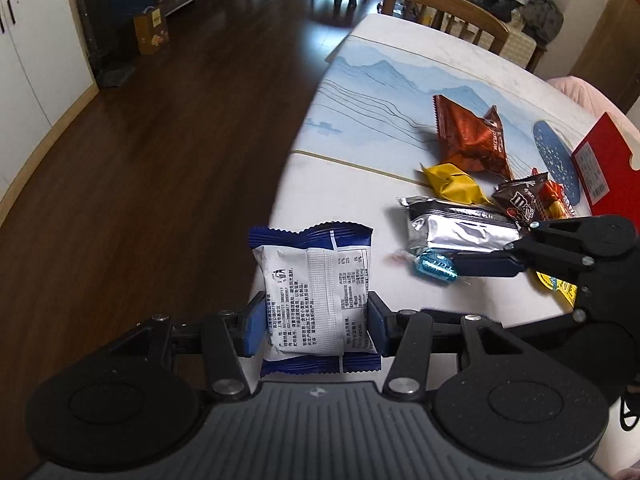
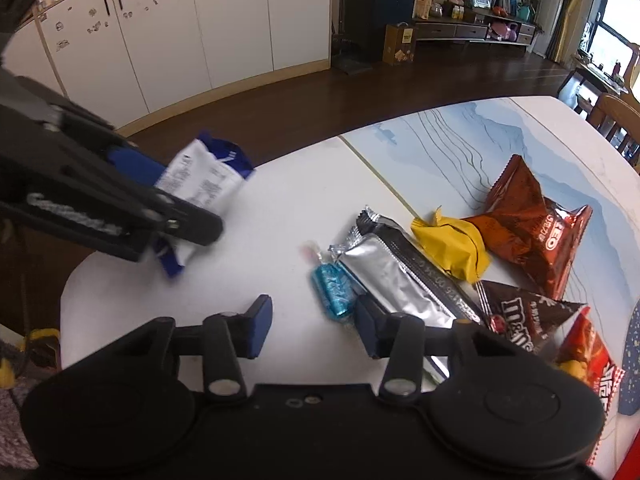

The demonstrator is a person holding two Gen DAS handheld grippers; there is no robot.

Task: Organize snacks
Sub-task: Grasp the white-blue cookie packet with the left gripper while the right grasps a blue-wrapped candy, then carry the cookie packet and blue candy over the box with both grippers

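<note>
Two blue pads of our left gripper (image 1: 316, 326) clamp one blue-and-white snack packet (image 1: 316, 296) by its side edges, its printed back facing the camera; the packet sits above the near edge of the white table (image 1: 400, 64), and whether it touches the surface we cannot tell. In the right wrist view we see this same gripper (image 2: 180, 208) entering from the left, angled down toward the table with the packet (image 2: 204, 178) between its fingers. Our right gripper (image 2: 316, 328) stands released, its two pads apart with only bare tabletop (image 2: 280, 216) between them; its right pad lies just beside one blue foil candy (image 2: 334, 290) and the near end of one silver wrapper (image 2: 396, 280). In the left wrist view it (image 1: 486, 265) reaches in from the right, held low and nearly level, fingertips near the candy (image 1: 436, 266).

Outward from the fingers we count six further snacks in a loose cluster: that candy, that silver wrapper (image 1: 460, 226), one yellow packet (image 2: 454, 246), one brown M&M's bag (image 2: 524, 316), one copper-brown Oreo bag (image 2: 532, 220), and one red packet (image 2: 592, 356) at the right edge. One wooden chair (image 1: 444, 10) stands at the far side of the table.
</note>
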